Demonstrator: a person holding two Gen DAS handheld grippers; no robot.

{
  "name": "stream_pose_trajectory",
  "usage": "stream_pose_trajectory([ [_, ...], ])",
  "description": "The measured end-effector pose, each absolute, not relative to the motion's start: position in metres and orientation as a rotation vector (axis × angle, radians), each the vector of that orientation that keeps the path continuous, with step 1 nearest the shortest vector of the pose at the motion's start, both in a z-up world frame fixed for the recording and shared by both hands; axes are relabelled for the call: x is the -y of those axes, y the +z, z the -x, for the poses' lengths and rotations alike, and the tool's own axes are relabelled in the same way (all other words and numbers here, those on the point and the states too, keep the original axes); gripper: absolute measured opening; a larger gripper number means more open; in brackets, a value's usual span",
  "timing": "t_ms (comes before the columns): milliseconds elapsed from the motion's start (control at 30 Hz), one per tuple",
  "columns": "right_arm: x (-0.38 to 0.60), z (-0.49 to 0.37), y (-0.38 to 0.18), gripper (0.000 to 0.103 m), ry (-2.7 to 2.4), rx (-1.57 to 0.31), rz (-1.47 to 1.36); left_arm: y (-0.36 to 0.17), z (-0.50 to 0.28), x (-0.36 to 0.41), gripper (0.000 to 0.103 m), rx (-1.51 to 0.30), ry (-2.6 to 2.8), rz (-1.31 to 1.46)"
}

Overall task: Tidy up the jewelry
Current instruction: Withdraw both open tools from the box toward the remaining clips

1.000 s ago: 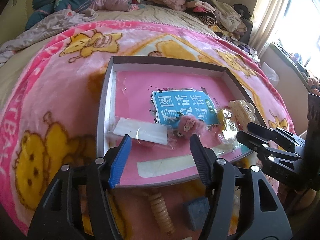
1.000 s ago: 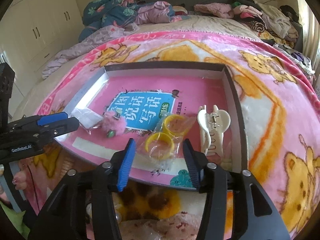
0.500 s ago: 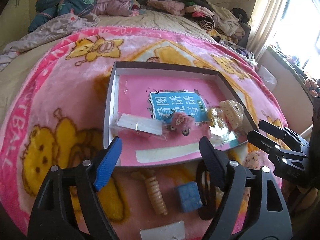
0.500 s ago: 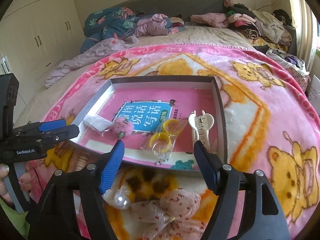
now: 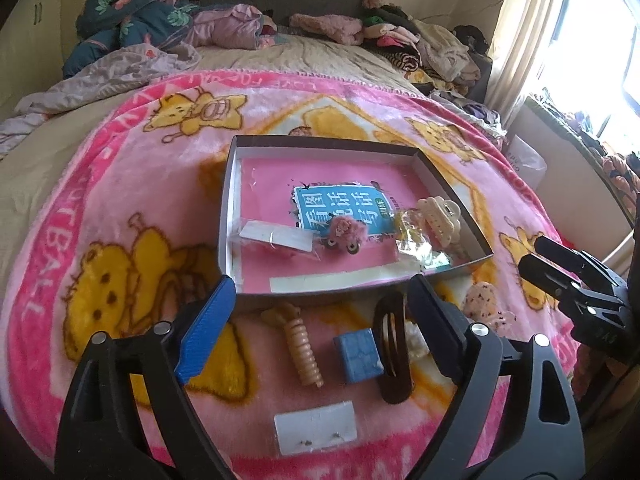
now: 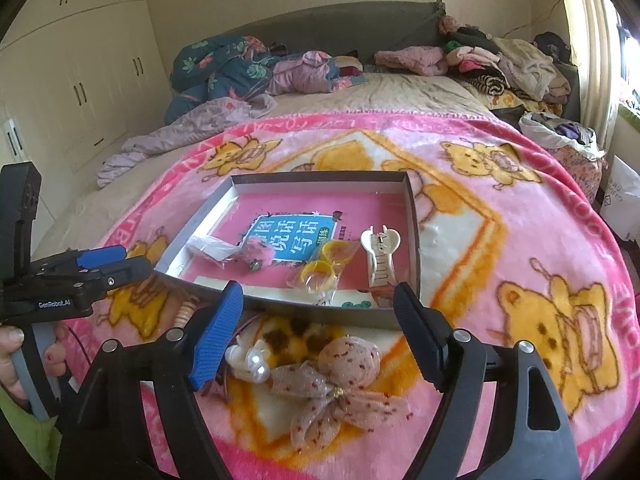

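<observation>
Clips in box (image 5: 228, 216); bow (image 6: 340, 392) & barrette (image 5: 394, 356) before it

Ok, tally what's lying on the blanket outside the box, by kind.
Beige spiral hair piece: 1
Brown oval clip: 1
Blue cube: 1
White card: 1
Spotted bow: 1
Pearl hair piece: 1
Total: 6

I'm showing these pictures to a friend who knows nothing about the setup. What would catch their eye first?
Probably the loud pink cartoon-bear blanket spread over the bed, with a shallow box sitting in its middle. In the box lie a cream claw clip, yellow rings in a clear bag and a fluffy pink clip. Nearer, on the blanket, a speckled fabric bow lies between the open right gripper fingers.
</observation>
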State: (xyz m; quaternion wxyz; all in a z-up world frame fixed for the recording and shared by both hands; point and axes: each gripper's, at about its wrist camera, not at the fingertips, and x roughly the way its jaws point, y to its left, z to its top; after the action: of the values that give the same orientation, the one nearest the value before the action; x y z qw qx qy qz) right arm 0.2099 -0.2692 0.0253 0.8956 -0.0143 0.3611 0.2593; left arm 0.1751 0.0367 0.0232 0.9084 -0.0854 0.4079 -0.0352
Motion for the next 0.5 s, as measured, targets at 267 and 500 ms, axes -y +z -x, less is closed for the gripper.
stream_pose_trajectory([
  [267, 0.280, -0.185, 0.034, 0.077, 0.534, -0.727, 0.035, 0.029, -0.153, -0.036, 0.080, -0.818, -0.073, 0.176],
  [500, 0.285, -0.165, 0.034, 0.077, 0.539, -0.723, 0.041, 0.029, -0.137, -0.034, 0.080, -0.814, -0.071, 0.174],
])
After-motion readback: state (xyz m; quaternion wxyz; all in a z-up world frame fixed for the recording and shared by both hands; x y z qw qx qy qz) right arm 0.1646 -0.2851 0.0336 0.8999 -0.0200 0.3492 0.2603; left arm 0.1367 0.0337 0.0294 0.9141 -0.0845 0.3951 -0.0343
